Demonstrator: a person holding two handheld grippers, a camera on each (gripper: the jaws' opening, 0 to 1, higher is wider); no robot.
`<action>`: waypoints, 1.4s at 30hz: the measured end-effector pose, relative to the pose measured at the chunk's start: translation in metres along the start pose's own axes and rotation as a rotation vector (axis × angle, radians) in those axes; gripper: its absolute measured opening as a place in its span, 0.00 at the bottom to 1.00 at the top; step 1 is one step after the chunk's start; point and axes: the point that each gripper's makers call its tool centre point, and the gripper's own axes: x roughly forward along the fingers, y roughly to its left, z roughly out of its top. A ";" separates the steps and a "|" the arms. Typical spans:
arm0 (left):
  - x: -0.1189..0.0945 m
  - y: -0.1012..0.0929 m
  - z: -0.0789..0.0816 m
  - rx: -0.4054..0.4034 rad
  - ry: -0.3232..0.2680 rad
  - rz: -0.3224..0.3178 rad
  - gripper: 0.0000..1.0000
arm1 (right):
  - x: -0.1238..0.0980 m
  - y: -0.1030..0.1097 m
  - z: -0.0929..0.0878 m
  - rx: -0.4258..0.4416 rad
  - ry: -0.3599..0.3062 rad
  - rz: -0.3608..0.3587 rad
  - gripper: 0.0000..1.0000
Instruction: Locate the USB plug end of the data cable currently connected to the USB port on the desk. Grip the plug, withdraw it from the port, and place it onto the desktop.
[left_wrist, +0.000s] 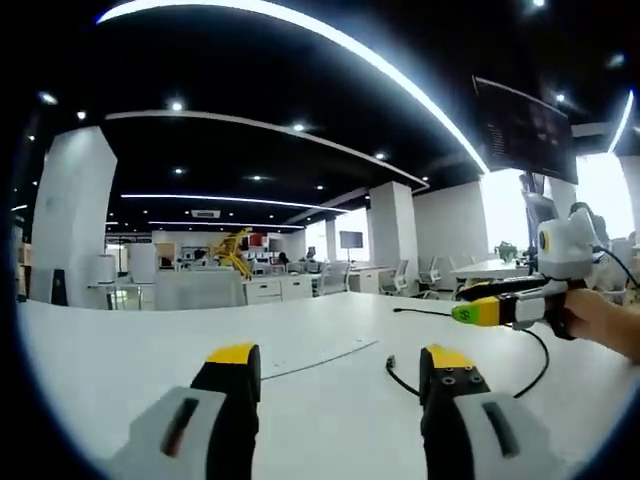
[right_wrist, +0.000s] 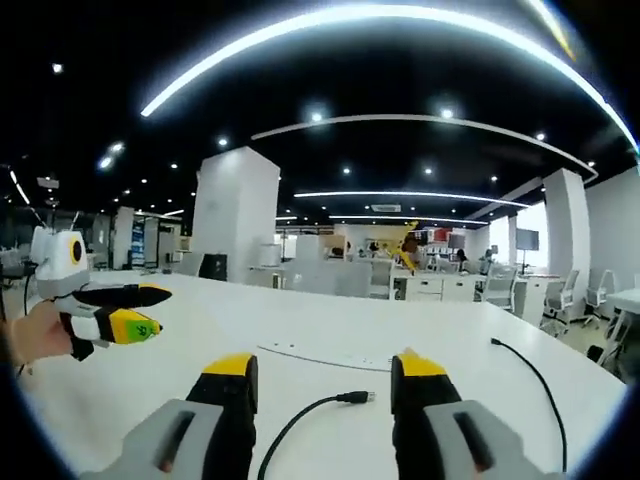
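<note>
A black data cable lies loose on the white desk (right_wrist: 300, 320). Its USB plug (right_wrist: 356, 398) rests flat on the desktop between my right gripper's jaws, metal tip pointing right, touching nothing. My right gripper (right_wrist: 325, 368) is open just above it. The cable's other end (right_wrist: 495, 343) lies further right. In the left gripper view, one cable end (left_wrist: 390, 362) sits beside the right jaw of my open left gripper (left_wrist: 340, 360), and the cable (left_wrist: 540, 362) loops under the right gripper (left_wrist: 478, 312), which a hand (left_wrist: 605, 322) holds above the desk.
A thin flush panel (right_wrist: 320, 356) runs across the desktop just beyond the plug. The left gripper (right_wrist: 128, 310) hangs over the desk's left part, held by a hand (right_wrist: 35, 335). Office desks, chairs and pillars stand far behind.
</note>
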 end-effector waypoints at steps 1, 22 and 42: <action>-0.005 0.001 0.003 0.003 -0.002 0.008 0.65 | -0.005 0.001 0.003 0.012 -0.010 -0.003 0.55; -0.095 0.015 0.019 0.050 -0.018 0.178 0.66 | -0.086 0.001 0.034 -0.005 -0.163 -0.142 0.56; -0.159 0.044 -0.013 0.043 -0.027 0.383 0.66 | -0.131 -0.019 -0.005 0.018 -0.186 -0.284 0.56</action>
